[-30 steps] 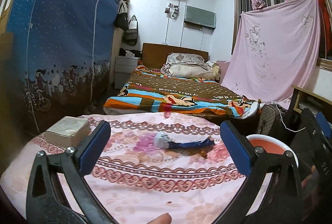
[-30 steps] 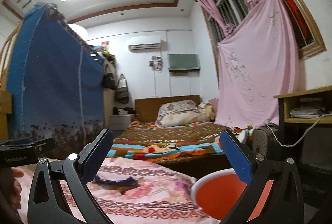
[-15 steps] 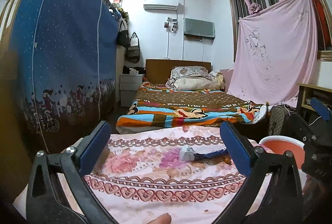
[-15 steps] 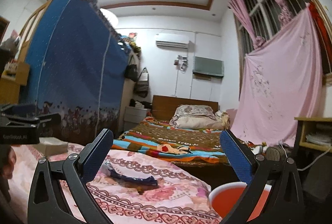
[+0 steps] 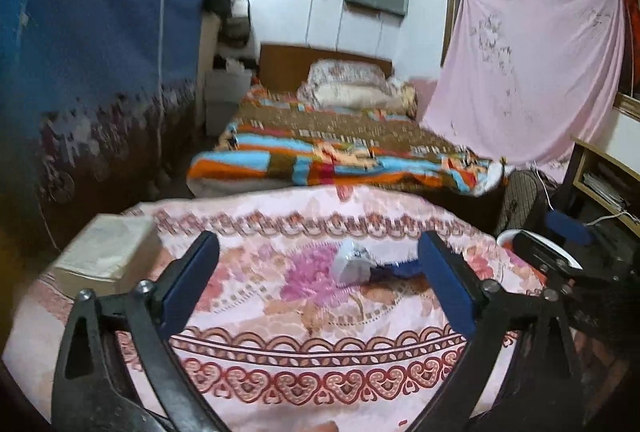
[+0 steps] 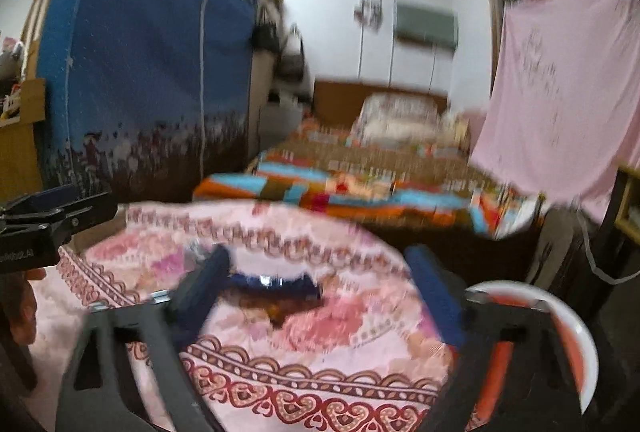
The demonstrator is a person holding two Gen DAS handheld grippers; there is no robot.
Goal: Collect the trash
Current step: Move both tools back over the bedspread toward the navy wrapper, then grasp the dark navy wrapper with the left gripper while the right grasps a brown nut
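On the table's pink floral cloth lies the trash: a crumpled white wrapper, a dark blue wrapper beside it and a brown scrap just in front. My left gripper hovers over the cloth short of the white wrapper; its jaws are closing with nothing between the pads. My right gripper faces the blue wrapper, which lies beyond its tips; its jaws are also closing on nothing. An orange bin with a white rim stands at the table's right edge.
A thick pale book lies on the table's left side. Behind the table are a bed with a striped blanket, a blue fabric wardrobe on the left and a pink sheet hung on the right. A wooden desk stands far right.
Both views have dipped toward the table and drawn nearer the trash. Both pairs of jaws stand narrower than before. The book is back in the left wrist view.
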